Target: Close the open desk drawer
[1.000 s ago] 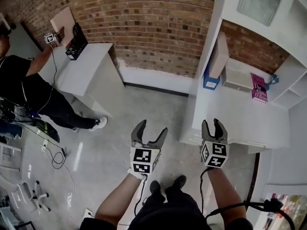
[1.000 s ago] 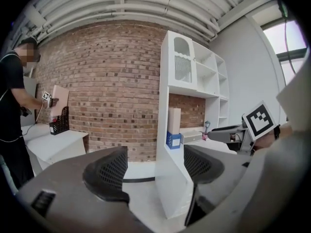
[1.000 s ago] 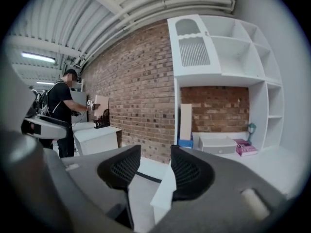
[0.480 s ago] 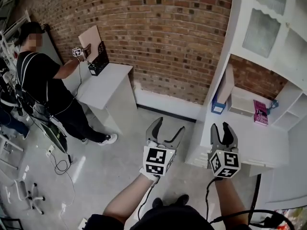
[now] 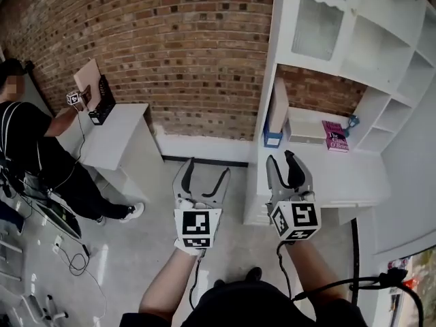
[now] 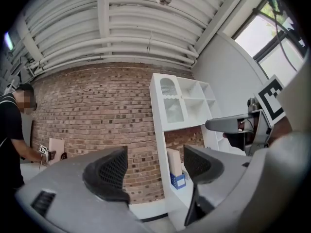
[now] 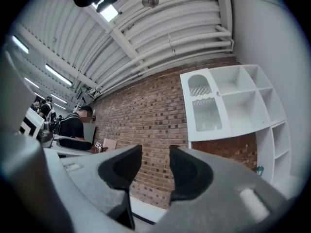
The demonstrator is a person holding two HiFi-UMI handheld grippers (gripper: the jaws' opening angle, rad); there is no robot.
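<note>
A white desk point(image 5: 361, 177) with a tall white hutch point(image 5: 354, 39) stands at the right against the brick wall. Its drawer front does not show plainly; my right hand covers part of the desk's near edge. My left gripper point(image 5: 204, 169) is held up over the floor left of the desk, open and empty. Beside it, my right gripper point(image 5: 281, 159) hovers over the desk's near left corner; its jaws are closing with nothing between them. Both grippers point level at the hutch point(image 6: 182, 106), and neither touches anything. The right gripper view shows the hutch point(image 7: 228, 101) beyond empty jaws.
A pink book point(image 5: 335, 136) and a blue box point(image 5: 272, 139) sit under the hutch. At the left a person point(image 5: 34, 155) works at a second white desk point(image 5: 112, 142) with a black organiser point(image 5: 103, 101). A black cable point(image 5: 354, 251) runs along the floor at the right.
Both grippers have risen, and the head view has tilted up toward the hutch. The right jaws stand a little narrower than before.
</note>
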